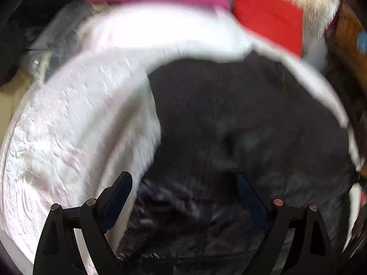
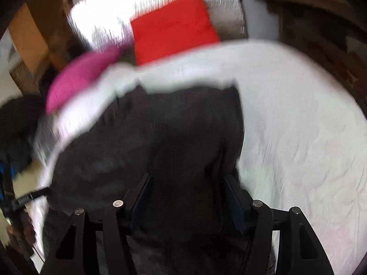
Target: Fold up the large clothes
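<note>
Your left gripper (image 1: 183, 183) is spread wide over the dark garment (image 1: 240, 126), pinching nothing. Your right gripper (image 2: 187, 183) is apart too; grip unclear. Garment lies on the white bedspread (image 2: 298, 126), near red cushion (image 2: 174, 27) and pink pillow (image 2: 80, 78).

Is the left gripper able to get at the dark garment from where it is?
Probably yes. The left gripper is open with the dark garment directly ahead between its fingers on the white bedding, and nothing lies in between. Motion blur hides whether it already touches.
</note>
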{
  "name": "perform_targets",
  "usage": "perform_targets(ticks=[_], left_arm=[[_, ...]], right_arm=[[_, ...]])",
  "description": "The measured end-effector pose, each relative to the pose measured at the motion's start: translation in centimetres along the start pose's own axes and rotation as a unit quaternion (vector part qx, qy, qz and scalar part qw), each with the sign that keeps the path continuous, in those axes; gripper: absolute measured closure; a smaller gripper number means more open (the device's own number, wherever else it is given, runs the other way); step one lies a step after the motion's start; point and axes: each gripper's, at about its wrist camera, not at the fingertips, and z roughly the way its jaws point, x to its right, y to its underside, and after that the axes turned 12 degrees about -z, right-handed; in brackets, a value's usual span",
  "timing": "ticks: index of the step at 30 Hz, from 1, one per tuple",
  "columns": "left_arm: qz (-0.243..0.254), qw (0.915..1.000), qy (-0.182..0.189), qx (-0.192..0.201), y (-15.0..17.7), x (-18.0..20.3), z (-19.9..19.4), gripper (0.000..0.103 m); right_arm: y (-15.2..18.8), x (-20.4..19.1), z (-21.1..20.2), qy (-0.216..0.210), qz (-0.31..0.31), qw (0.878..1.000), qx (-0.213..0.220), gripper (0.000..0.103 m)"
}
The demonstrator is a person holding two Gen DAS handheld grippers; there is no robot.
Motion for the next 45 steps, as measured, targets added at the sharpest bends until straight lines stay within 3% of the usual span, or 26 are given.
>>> perform_targets(ticks=[2,4,9,12,16,21,25,30,34,39,41,42,43,45], left_arm=[[-0.011,0.9998,-0.001,-0.019,0.5,-0.3,0.8,0.01],[-0.026,0.9995,0.016,-0.009,0.7,-0.9,-0.8,0.011],[-0.03,0.9949,0.073,0.063,2.8,-3.3,-7.4,0.011],[-0.034,0.9907,0.091,0.096,6.2,-6.1,-10.1,0.011],[-0.048,0.9873,0.102,0.112,11.4,-9.3,-11.6,0.011],[-0.038,0.9875,0.088,0.125,18.4,-13.0,-13.6,0.011],[-0.056,0.9878,0.109,0.095,22.6,-15.1,-13.9,0.012],[-0.095,0.9871,0.127,0.018,27.2,-16.4,-11.8,0.012],[-0.12,0.9833,0.126,-0.054,28.5,-16.4,-9.2,0.012],[-0.141,0.9766,0.134,-0.091,29.2,-16.1,-7.2,0.012],[-0.137,0.978,0.127,-0.093,29.3,-15.8,-6.8,0.02],[-0.134,0.9783,0.127,-0.093,29.5,-15.7,-6.7,0.044],[-0.13,0.9777,0.131,-0.1,29.5,-15.5,-6.4,0.07],[-0.131,0.9763,0.137,-0.103,29.7,-15.6,-6.3,0.078]], right_arm=[[0.9,0.2,0.0,0.013,-0.012,1.0,0.0,0.04],[1.0,0.4,-2.0,0.006,0.002,1.0,0.013,0.04],[3.3,1.8,-8.7,-0.034,0.012,0.996,0.086,0.04],[6.8,3.7,-11.3,-0.056,0.048,0.992,0.104,0.039],[11.7,5.4,-14.1,-0.058,0.081,0.99,0.102,0.038],[16.7,6.0,-15.7,-0.066,0.089,0.99,0.084,0.037],[21.4,5.4,-17.4,-0.085,0.089,0.991,0.045,0.037],[25.3,4.1,-17.4,-0.099,0.079,0.992,0.0,0.036],[26.6,3.0,-15.5,-0.103,0.097,0.989,-0.046,0.036],[27.3,0.3,-12.5,-0.09,0.091,0.987,-0.097,0.037],[27.6,-0.6,-11.5,-0.063,0.088,0.989,-0.102,0.04],[27.6,-1.0,-11.4,-0.047,0.083,0.99,-0.1,0.048],[27.5,-1.7,-11.6,-0.025,0.064,0.993,-0.1,0.063],[27.2,-2.6,-12.3,-0.016,0.038,0.995,-0.092,0.079]])
